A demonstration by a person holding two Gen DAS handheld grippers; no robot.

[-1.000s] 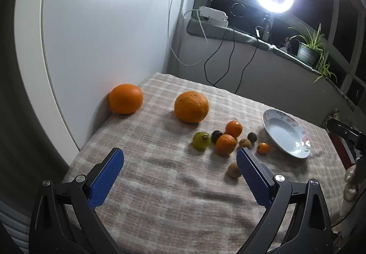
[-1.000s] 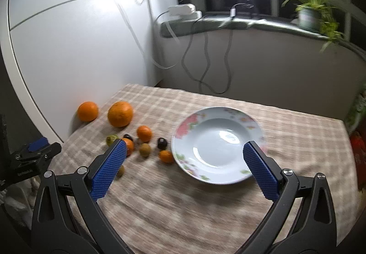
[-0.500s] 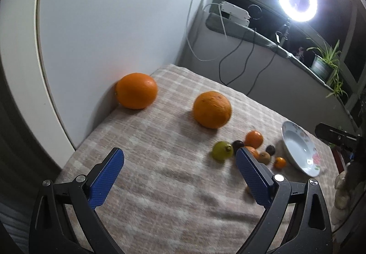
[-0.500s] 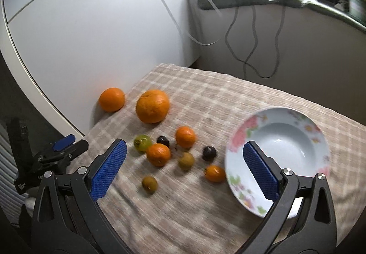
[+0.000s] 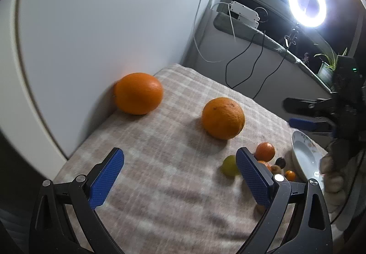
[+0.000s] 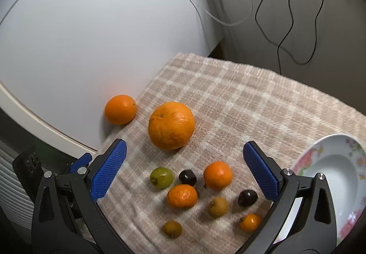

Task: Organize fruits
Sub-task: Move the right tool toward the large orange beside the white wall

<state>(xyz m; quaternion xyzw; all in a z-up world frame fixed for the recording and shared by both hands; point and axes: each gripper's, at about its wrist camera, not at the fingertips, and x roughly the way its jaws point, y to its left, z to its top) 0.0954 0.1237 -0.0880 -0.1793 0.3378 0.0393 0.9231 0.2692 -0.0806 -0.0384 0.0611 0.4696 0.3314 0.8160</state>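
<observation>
Approach step: both grippers, left (image 5: 179, 176) and right (image 6: 184, 170), are hovering with fingers wide and empty over fruit scattered on the counter (image 6: 251, 98); plate (image 6: 338, 176) sitting at 3 o'clock, so next probably descending on one small fruit.

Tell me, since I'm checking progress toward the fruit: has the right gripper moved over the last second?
Yes. The right gripper has swung left, away from the plate, which slid to the view's right edge, and now frames the small fruits beside the big orange.
</observation>
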